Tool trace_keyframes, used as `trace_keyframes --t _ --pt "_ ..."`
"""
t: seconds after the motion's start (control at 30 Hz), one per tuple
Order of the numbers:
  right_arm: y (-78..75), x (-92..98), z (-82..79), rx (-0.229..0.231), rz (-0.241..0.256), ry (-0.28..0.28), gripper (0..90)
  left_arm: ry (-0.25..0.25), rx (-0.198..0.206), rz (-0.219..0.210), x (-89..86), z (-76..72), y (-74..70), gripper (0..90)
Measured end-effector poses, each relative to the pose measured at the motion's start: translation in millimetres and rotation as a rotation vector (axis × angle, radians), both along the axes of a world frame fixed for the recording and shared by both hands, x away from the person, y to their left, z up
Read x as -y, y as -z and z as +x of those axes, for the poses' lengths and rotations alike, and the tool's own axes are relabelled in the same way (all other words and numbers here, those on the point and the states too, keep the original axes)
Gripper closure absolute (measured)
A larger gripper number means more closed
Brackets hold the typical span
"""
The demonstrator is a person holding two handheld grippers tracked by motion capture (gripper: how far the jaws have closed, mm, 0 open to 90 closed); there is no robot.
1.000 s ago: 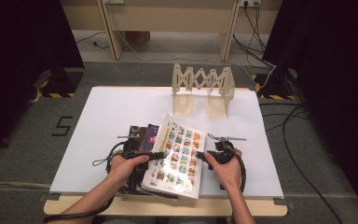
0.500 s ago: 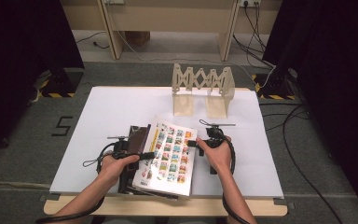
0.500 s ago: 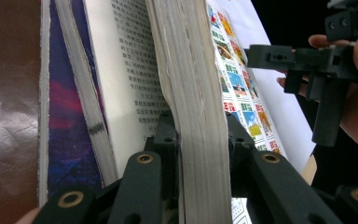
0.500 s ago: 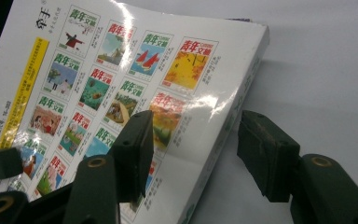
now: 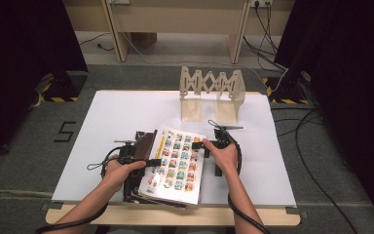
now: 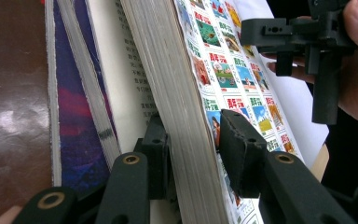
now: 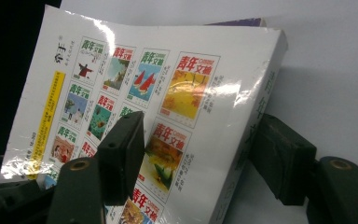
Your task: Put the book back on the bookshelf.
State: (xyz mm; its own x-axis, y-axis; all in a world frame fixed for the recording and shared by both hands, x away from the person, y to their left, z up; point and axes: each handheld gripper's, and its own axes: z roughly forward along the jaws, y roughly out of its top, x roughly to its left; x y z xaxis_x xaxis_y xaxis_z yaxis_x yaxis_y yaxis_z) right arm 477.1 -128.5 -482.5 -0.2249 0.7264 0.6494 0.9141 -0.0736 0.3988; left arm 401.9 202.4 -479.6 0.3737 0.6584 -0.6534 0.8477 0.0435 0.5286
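Two grippers meet on one thick book, which lies at about six o'clock on the white table, tilted up off a small stack of other books beneath it. The left gripper is clamped across the page edge — one jaw under the block of pages, the other pressed on the glossy cover with its grid of little pictures. That grip looks meant to lift the book's left side clear of the dark purple volume just beside it. The right gripper straddles the spine side, its jaws set on either face of the book; whether they press or merely bracket it cannot be told. Holding both long edges probably keeps the heavy block from sagging or fanning open as it is raised.

At twelve o'clock, well apart from the hands, stands a wooden expanding rack with upright dividers — a likely home for the book, spine outward. On this reading the lift has only begun; the book would need turning upright before it could slip between the dividers, and a loose hold on the slick cover could let it slide.
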Motion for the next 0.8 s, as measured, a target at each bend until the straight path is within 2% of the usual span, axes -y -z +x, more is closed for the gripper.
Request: trace_keyframes --t 0.07,0.1,0.2,0.33,0.43,0.53,0.6,0.73,0.8 --pt "-2.0 -1.1 0.2 0.005 -0.010 0.006 42.1 0.011 -0.001 0.020 0.8 1.4 -2.1 64.0" --pt "-3.1 -2.0 -0.4 0.025 -0.018 0.013 45.0 0.031 0.011 0.043 1.1 2.5 -4.1 63.9" --pt "-15.8 -5.4 -3.3 0.062 -0.072 0.021 52.7 0.077 0.037 0.086 2.5 4.4 -8.8 66.0" --pt "-30.6 -7.4 -6.7 0.124 -0.064 0.022 61.7 0.090 0.025 0.085 0.4 6.5 -8.5 66.8" --pt "-38.5 -11.8 -7.9 0.153 -0.064 0.010 63.1 0.096 0.016 0.080 -1.5 7.2 -7.6 66.9" --pt "-39.3 -15.7 -5.1 0.145 -0.073 0.013 63.0 0.102 0.012 0.086 -2.3 7.6 -8.4 66.9" --pt "-37.4 -17.6 -2.0 0.121 -0.057 0.016 62.5 0.101 0.013 0.083 -2.9 7.6 -7.8 66.9" --pt "-26.0 -22.8 4.8 0.082 -0.047 -0.018 58.9 0.101 0.007 0.066 -4.3 8.0 -6.4 67.1" --pt "-23.8 -21.9 6.2 0.076 -0.031 -0.017 60.7 0.096 0.004 0.058 -4.9 7.7 -5.8 67.1"
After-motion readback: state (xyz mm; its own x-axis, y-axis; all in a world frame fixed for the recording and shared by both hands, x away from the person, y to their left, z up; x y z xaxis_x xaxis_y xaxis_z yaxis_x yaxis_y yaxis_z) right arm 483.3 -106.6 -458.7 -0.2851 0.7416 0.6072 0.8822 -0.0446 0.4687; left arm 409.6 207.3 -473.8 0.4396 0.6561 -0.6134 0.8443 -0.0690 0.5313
